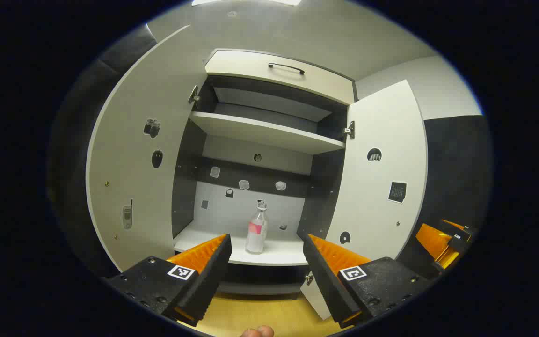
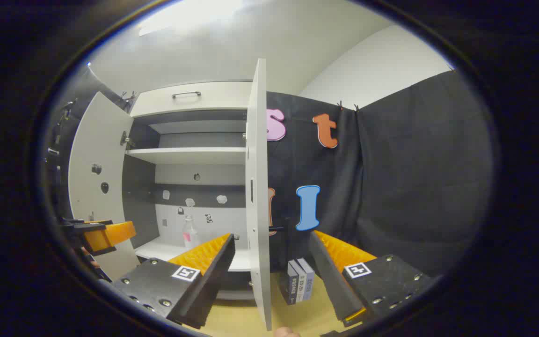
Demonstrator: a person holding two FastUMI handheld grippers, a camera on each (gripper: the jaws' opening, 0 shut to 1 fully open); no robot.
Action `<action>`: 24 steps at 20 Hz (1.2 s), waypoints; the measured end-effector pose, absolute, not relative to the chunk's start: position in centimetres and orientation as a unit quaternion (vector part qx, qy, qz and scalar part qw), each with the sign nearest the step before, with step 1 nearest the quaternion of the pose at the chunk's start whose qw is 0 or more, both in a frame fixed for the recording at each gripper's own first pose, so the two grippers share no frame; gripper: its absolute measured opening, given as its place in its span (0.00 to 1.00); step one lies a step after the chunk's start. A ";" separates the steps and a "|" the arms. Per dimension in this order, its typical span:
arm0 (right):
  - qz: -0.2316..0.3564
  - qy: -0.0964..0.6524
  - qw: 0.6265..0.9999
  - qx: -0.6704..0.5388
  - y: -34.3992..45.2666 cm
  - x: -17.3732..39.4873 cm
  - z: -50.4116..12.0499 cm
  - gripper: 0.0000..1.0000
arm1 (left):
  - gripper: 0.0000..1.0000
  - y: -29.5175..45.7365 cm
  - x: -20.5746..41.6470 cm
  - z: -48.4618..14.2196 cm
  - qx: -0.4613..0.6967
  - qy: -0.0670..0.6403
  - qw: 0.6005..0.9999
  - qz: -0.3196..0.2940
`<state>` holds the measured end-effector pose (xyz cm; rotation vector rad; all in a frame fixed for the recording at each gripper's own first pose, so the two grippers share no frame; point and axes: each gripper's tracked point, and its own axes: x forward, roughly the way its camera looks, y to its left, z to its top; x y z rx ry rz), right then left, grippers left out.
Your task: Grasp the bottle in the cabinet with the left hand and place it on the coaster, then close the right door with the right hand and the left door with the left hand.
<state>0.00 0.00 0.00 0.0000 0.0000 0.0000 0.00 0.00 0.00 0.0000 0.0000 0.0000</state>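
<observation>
Straight ahead of the spread left claw (image 1: 265,255), bottle (image 1: 257,228) upright on cabinet's lower shelf (image 1: 279,255), both doors open. Right claw (image 2: 272,255) spread, right door (image 2: 256,187) edge-on between fingers; books (image 2: 299,280) just beyond, partly hidden.

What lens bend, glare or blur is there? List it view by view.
Left gripper view: strong fisheye bend, the left door bowing outward; the bottle is sharp and evenly lit; bright glare at the ceiling's top edge. Right gripper view: the right door shows nearly edge-on and curves slightly; blown-out ceiling glare at upper left; the left gripper near the rim looks soft and dim.
</observation>
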 end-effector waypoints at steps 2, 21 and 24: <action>-0.002 0.000 1.000 -0.001 -0.1 0.3 0.0 0.96 | 0.96 0.3 0.2 0.1 0.002 -0.002 1.000 0.008; -0.009 -0.006 0.999 -0.033 -2.2 2.0 0.8 0.96 | 0.97 1.2 6.0 -0.9 -0.031 0.017 0.999 0.037; -0.024 -0.003 0.999 -0.040 -3.4 2.4 0.7 0.96 | 0.97 2.1 9.9 -1.3 -0.027 0.019 0.999 0.042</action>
